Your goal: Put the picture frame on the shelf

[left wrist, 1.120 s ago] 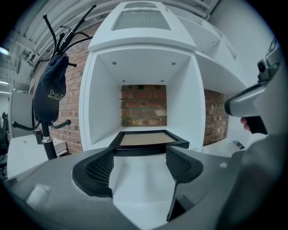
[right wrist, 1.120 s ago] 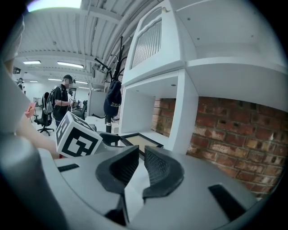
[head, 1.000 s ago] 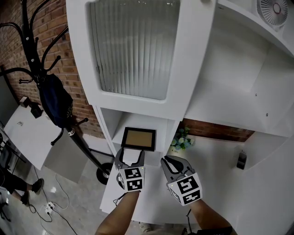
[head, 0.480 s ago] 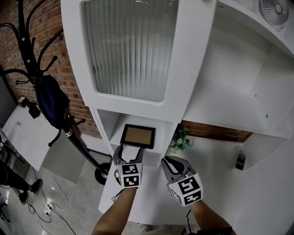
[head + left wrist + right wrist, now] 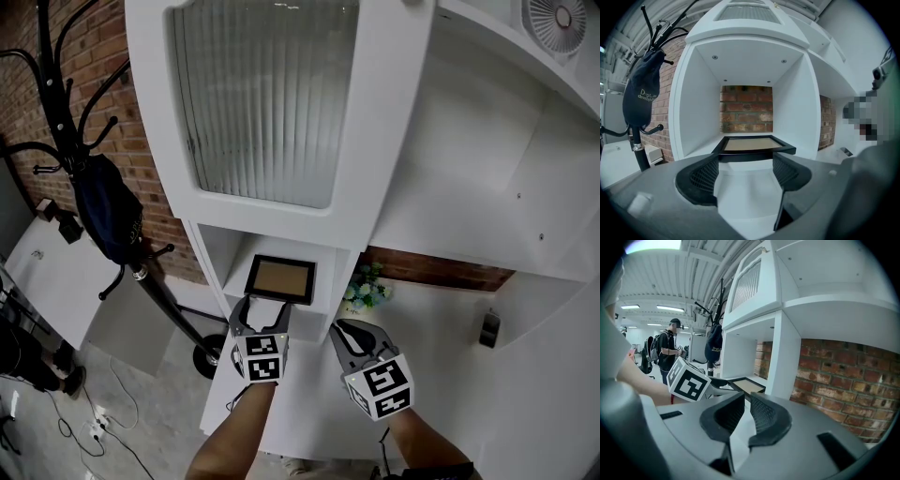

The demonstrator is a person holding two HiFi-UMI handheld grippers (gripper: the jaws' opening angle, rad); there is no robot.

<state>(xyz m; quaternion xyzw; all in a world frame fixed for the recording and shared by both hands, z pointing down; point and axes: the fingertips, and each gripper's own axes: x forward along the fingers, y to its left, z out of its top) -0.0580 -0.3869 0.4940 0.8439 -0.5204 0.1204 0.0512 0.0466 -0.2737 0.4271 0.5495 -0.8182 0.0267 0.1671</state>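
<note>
The black picture frame (image 5: pixel 279 278) with a tan insert lies flat on the floor of the low open cubby (image 5: pixel 236 251) of the white shelf unit. My left gripper (image 5: pixel 266 313) is open right in front of the frame (image 5: pixel 752 145). Its fingertips reach the frame's near edge and nothing is pinched between them. My right gripper (image 5: pixel 352 332) hovers over the white ledge to the right of the cubby. Its jaws stand a narrow gap apart with nothing in them (image 5: pixel 749 401). The frame (image 5: pixel 747 385) and the left gripper's marker cube (image 5: pixel 688 380) show in the right gripper view.
A ribbed glass door (image 5: pixel 267 94) hangs above the cubby. A small flower plant (image 5: pixel 367 286) stands against the brick wall to the right, and a dark object (image 5: pixel 487 328) lies further right. A coat rack with a dark bag (image 5: pixel 108 211) stands left. A person (image 5: pixel 670 350) stands far off.
My left gripper has shifted slightly left in front of the frame. The frame stays flat in the cubby and the right gripper has hardly moved.
</note>
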